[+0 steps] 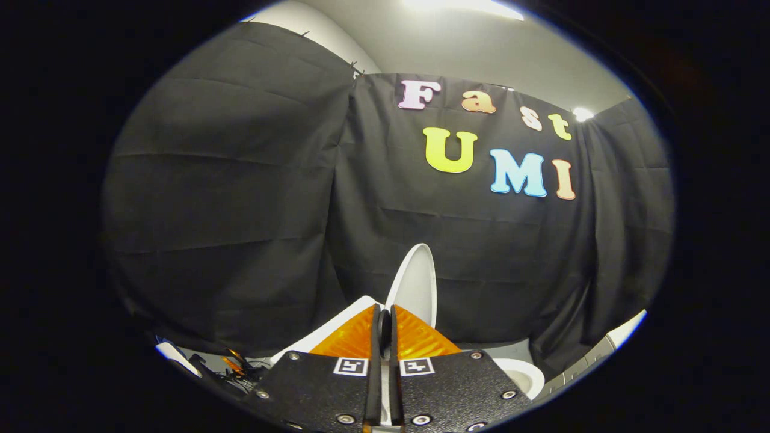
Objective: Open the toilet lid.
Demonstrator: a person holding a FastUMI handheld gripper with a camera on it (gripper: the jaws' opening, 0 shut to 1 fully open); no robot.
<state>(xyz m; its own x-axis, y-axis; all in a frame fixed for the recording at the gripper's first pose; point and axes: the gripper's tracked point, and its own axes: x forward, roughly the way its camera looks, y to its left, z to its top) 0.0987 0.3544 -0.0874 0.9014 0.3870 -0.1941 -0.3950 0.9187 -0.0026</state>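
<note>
Black cloth (240, 198) is hung as the backdrop behind the toilet. The lid (415, 282) is seen raised, nearly upright, just beyond the gripper (385, 319), whose fingers are clenched together on nothing. The bowl rim (523, 374) is seen below the lid, beside the fingers.

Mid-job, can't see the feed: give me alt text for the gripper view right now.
The toilet lid stands raised nearly upright just beyond the tongs, whose fingers are closed together with its lower edge seemingly between them. Part of the white toilet bowl rim shows below, black cloth wall behind.
</note>
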